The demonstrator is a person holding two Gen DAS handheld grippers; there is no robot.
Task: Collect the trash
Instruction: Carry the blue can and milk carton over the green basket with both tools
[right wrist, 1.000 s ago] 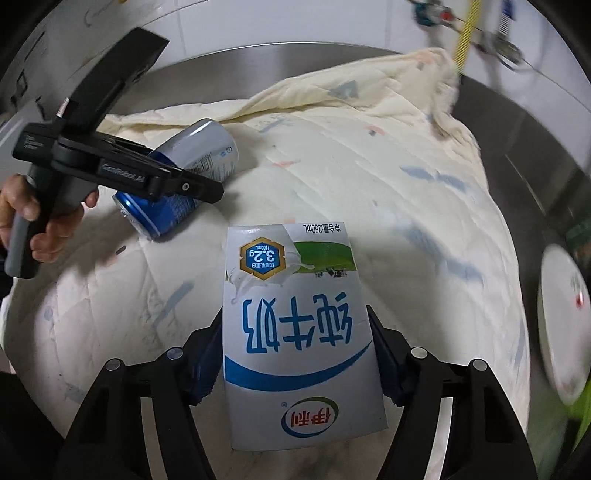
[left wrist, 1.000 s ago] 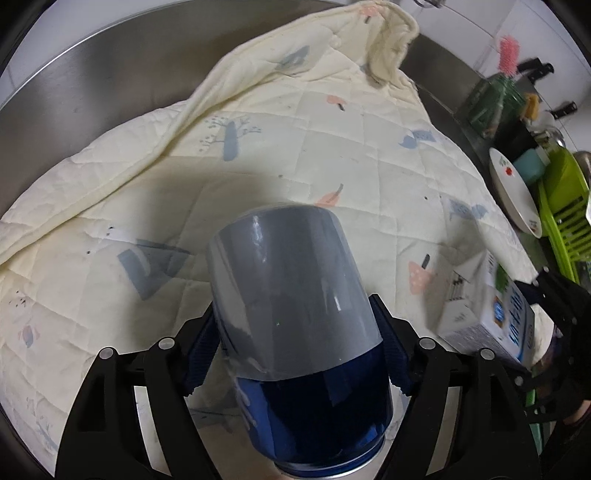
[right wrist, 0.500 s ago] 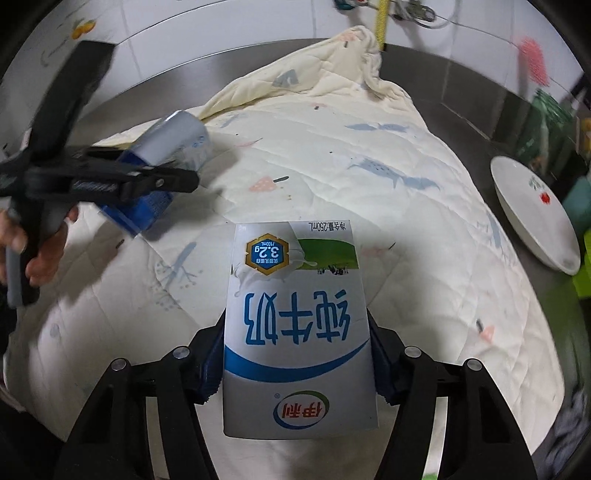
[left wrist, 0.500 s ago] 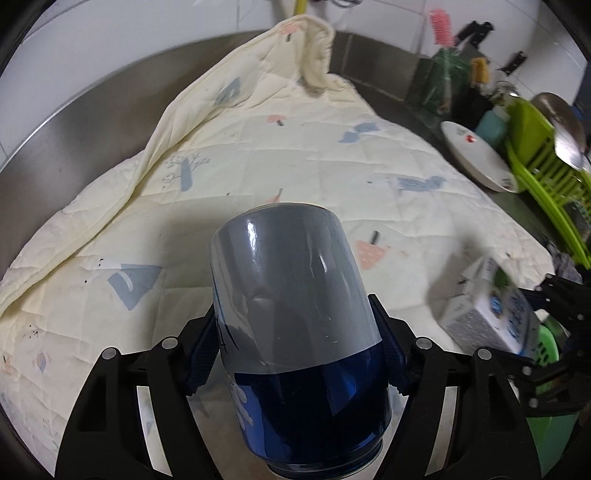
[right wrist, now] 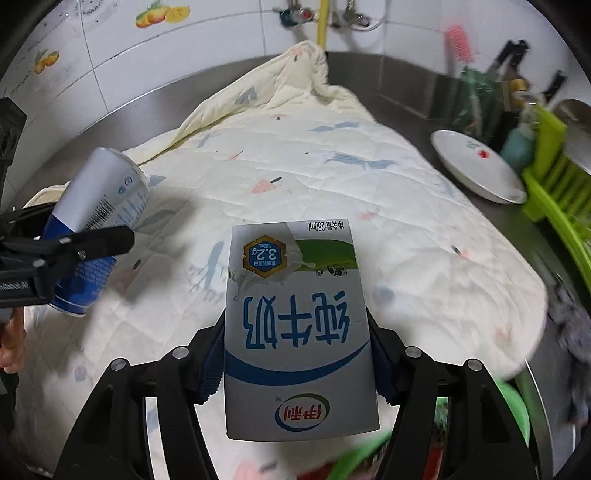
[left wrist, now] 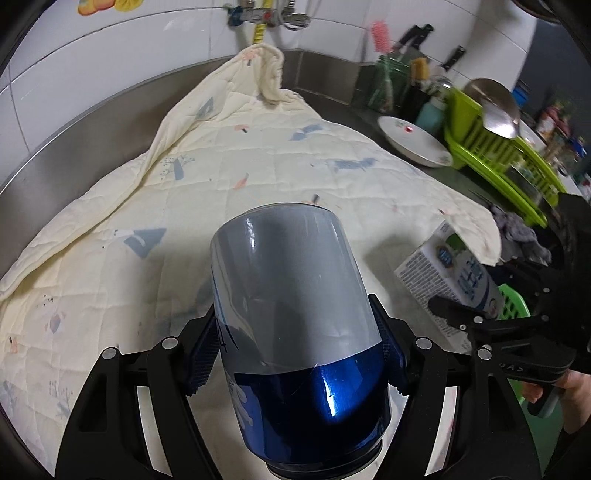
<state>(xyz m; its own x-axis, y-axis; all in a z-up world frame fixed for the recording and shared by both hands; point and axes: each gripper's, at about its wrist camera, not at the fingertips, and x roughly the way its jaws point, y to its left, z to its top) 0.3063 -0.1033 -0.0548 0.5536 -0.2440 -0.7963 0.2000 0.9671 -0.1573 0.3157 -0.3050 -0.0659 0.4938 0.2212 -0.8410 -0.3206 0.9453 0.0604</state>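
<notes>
My left gripper (left wrist: 295, 350) is shut on a blue and silver drink can (left wrist: 291, 306), held above a cream quilted cloth (left wrist: 240, 177). The can also shows at the left of the right wrist view (right wrist: 96, 225). My right gripper (right wrist: 297, 354) is shut on a white and blue milk carton (right wrist: 295, 332), printed side up, held above the cloth's right end. The carton shows at the right of the left wrist view (left wrist: 450, 273). A green bin rim (right wrist: 517, 410) lies just below and right of the carton.
The cloth covers a steel counter (right wrist: 406, 114). A white plate (right wrist: 476, 170), a green dish rack (right wrist: 561, 192) and a utensil holder (right wrist: 476, 96) stand at the right. A grey rag (right wrist: 569, 332) lies by the counter's right edge. A tiled wall with taps (right wrist: 317, 14) is behind.
Both grippers have lifted and swung right with their loads. The plate, dish rack and green bin have come further into view.
</notes>
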